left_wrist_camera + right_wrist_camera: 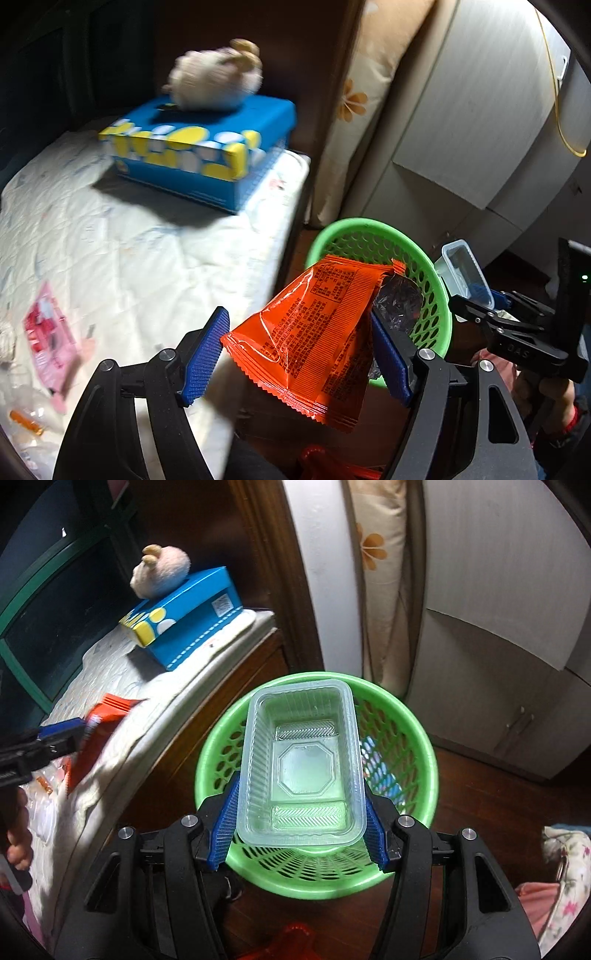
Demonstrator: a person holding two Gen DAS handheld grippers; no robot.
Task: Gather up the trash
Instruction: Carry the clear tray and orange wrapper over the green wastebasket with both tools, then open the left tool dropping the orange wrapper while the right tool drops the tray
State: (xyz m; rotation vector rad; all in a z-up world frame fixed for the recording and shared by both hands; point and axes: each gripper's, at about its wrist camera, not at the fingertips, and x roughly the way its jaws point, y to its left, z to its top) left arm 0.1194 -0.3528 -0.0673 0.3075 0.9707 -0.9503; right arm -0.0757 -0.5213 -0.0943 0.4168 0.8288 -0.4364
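A green mesh basket (413, 738) stands on the floor beside the bed; it also shows in the left wrist view (436, 314). My right gripper (299, 823) is shut on a clear plastic tray (303, 760), held over the basket's mouth. The tray shows in the left wrist view (463, 271) too. My left gripper (295, 354) stands wide, with an orange snack wrapper (314, 339) hanging against its right pad (388, 358), above the basket's near edge. The left pad (205, 358) is clear of the wrapper. The wrapper shows at the left of the right wrist view (99, 731).
A blue and yellow tissue box (199, 155) with a plush toy (218, 79) on top sits on the white quilted bed (129, 251). A pink wrapper (48, 332) and clear plastic scraps (26, 417) lie on the bed's near left. White cabinets (498, 627) stand behind the basket.
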